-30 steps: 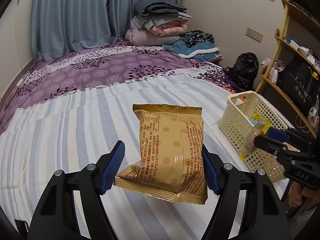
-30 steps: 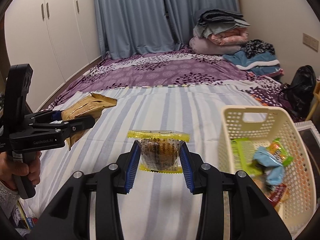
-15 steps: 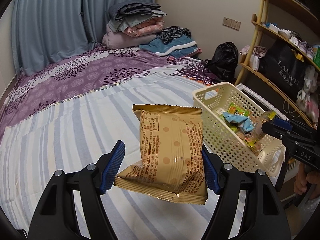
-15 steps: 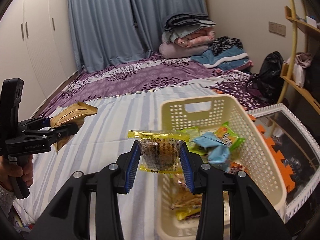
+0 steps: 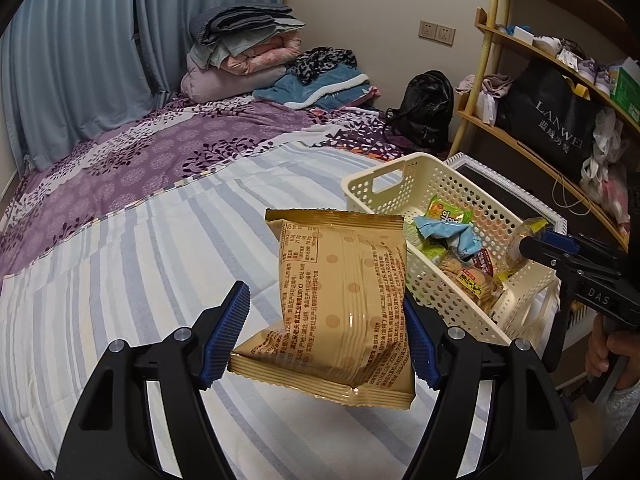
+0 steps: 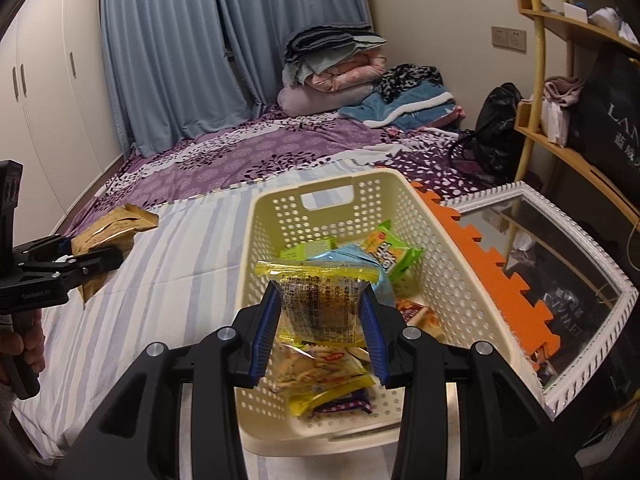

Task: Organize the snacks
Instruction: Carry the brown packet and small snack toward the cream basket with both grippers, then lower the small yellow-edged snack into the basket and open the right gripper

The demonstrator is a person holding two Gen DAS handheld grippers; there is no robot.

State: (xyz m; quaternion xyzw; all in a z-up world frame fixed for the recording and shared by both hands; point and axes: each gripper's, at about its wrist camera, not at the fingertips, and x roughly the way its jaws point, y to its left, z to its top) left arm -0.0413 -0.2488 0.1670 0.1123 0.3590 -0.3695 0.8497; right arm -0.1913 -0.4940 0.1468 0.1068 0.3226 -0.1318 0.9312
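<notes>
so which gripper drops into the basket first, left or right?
Right, likely. The right gripper, shut on the yellow-edged packet, hangs over the basket interior. The left gripper holds the tan packet over the striped sheet, short of the rim.

Blue curtains (image 6: 172,60) hung behind the bed (image 5: 120,240). Folded bedding (image 5: 244,48) lay stacked at its head. A black bag (image 5: 426,108) sat beside wooden shelves (image 5: 540,92); a white-framed mirror (image 6: 560,256) lay nearby.
</notes>
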